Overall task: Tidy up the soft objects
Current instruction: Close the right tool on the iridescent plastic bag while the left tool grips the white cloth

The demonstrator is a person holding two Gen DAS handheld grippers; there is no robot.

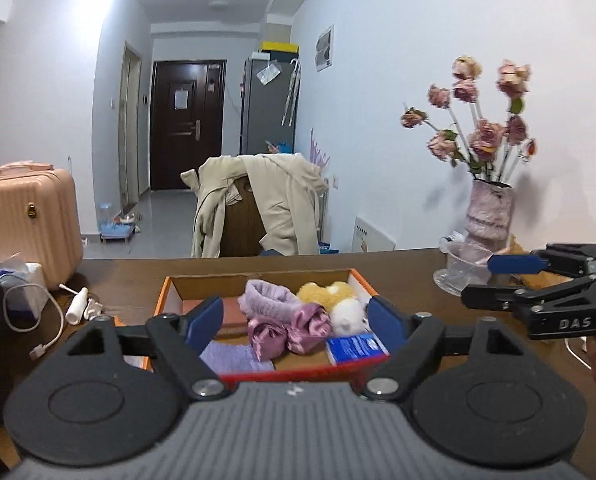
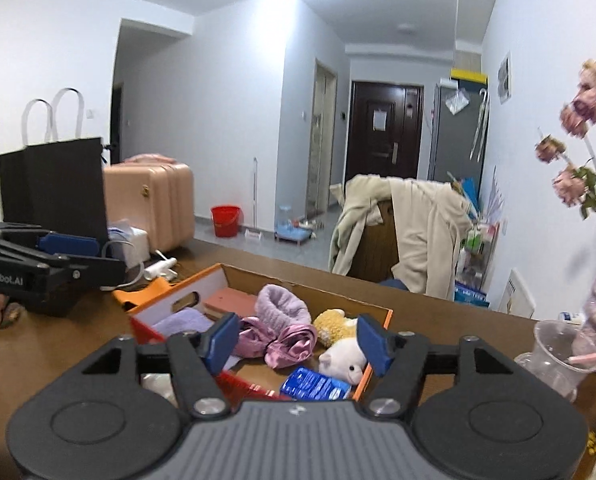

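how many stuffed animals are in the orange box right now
2: a yellow plush toy against the far right side of the box, and a white plush toy just in front of it. More may be hidden underneath.

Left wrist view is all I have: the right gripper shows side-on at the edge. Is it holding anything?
Observer: No. Its own camera shows the right gripper with jaws open and nothing between them, facing the orange box.
Operator: What is the dark shape at my far left?
Observer: A black paper bag with white handles, standing behind the left gripper.
Operator: Anything on the floor I miss?
Observer: A red bucket, to the right of the pink suitcase.
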